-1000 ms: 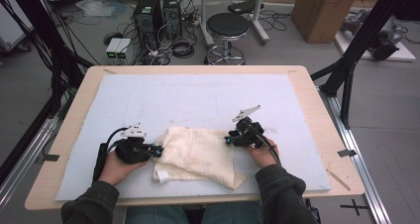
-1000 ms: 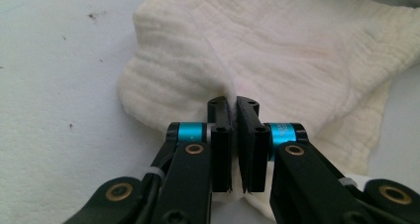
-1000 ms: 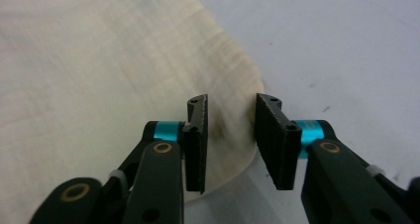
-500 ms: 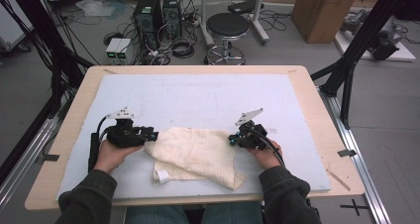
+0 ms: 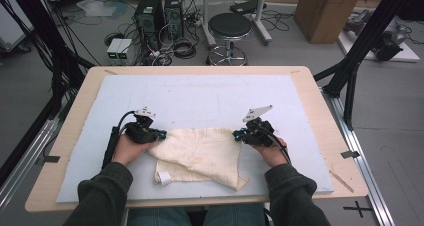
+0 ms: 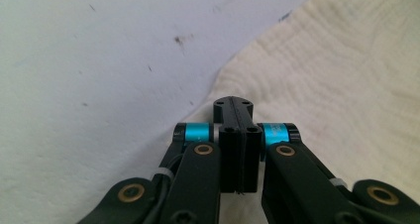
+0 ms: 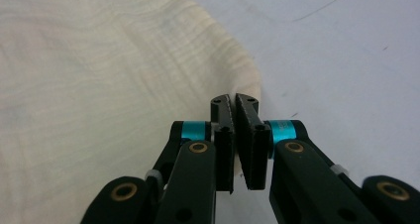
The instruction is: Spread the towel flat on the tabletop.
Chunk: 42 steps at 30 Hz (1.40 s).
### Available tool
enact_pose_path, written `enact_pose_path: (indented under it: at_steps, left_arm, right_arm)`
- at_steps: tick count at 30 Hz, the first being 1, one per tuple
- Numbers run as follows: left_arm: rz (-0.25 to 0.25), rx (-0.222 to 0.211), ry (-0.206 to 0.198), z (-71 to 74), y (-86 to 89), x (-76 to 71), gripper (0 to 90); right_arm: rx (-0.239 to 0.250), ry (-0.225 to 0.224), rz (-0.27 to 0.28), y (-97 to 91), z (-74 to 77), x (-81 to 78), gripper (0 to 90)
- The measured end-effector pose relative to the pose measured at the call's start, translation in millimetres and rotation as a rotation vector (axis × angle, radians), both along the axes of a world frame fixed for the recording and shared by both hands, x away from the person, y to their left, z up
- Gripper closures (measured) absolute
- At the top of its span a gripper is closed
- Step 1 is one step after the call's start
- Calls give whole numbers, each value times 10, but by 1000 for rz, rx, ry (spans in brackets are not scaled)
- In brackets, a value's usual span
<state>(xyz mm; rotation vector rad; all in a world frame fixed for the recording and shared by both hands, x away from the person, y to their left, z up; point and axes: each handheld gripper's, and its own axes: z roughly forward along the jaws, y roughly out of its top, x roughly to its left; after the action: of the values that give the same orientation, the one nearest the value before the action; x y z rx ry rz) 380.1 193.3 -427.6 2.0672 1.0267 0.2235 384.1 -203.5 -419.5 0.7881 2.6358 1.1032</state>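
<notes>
Both hands are now pulling apart, stretching the cloth (image 5: 202, 153) flatter across the tabletop (image 5: 200, 93). Left gripper (image 5: 161, 134) has just been closing its jaws, pinching the left corner; right gripper (image 5: 236, 134) is clamping the right corner, so spreading looks underway.
</notes>
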Motion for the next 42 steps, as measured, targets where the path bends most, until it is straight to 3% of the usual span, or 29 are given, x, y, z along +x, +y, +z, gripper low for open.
enact_pose_path:
  at_steps: [2, 5, 6, 8, 9, 11, 12, 14, 16, 20, 21, 23, 24, 28, 32, 34, 37, 40, 42]
  left_arm:
    - [51, -36, -43, 52, 45, 51, 897]
    - [122, -47, -109, 147, 44, 217, 898]
    - [164, -79, -130, 198, 32, 309, 898]
    - [264, -155, -186, 315, 3, 472, 845]
    - [285, -171, -196, 363, -12, 521, 736]
    - [257, -191, -191, 394, -43, 545, 726]
    - [226, -179, -173, 384, -62, 533, 717]
    - [169, -150, -156, 337, -90, 466, 674]
    - [128, -154, -136, 268, -94, 364, 666]
    - [44, -124, -129, 178, -80, 123, 626]
    - [18, -113, -125, 173, -73, 57, 616]
    - [-13, -111, -138, 164, -59, -76, 596]
    - [-38, -97, -138, 164, -43, -160, 596]
    - [-100, -99, -155, 127, -14, -427, 571]
    - [-187, -45, -150, 36, -2, -679, 537]
    - [-208, -55, -132, -9, 8, -744, 535]
    - [-263, -22, -105, -101, -16, -824, 522]
    - [-285, 3, -92, -150, -58, -830, 528]
    - [-292, 5, -90, -155, -72, -822, 549]
  right_arm:
    - [5, -10, -7, -9, 52, 66, 864]
    - [-14, -39, -35, -9, 152, 232, 869]
    - [-31, -53, -56, -12, 204, 321, 869]
    - [-29, -84, -144, -44, 333, 558, 852]
    - [-3, -97, -197, -83, 391, 668, 811]
    - [58, -97, -256, -154, 450, 796, 619]
    - [64, -90, -269, -175, 454, 812, 613]
    - [57, -55, -242, -201, 417, 797, 598]
    - [37, -53, -212, -203, 359, 718, 589]
    - [43, -36, -142, -197, 270, 487, 562]
    - [30, -1, -109, -181, 272, 425, 534]
    - [37, -12, -71, -159, 292, 301, 534]
    - [57, -48, -58, -153, 297, 205, 540]
    - [71, -54, 25, -125, 256, -64, 524]
    - [71, -30, 99, -153, 113, -314, 519]
    - [44, -16, 125, -165, 25, -412, 520]
    - [2, 4, 165, -170, -88, -524, 527]
    - [-44, 7, 184, -161, -172, -569, 543]
    - [-40, 7, 182, -158, -171, -575, 577]
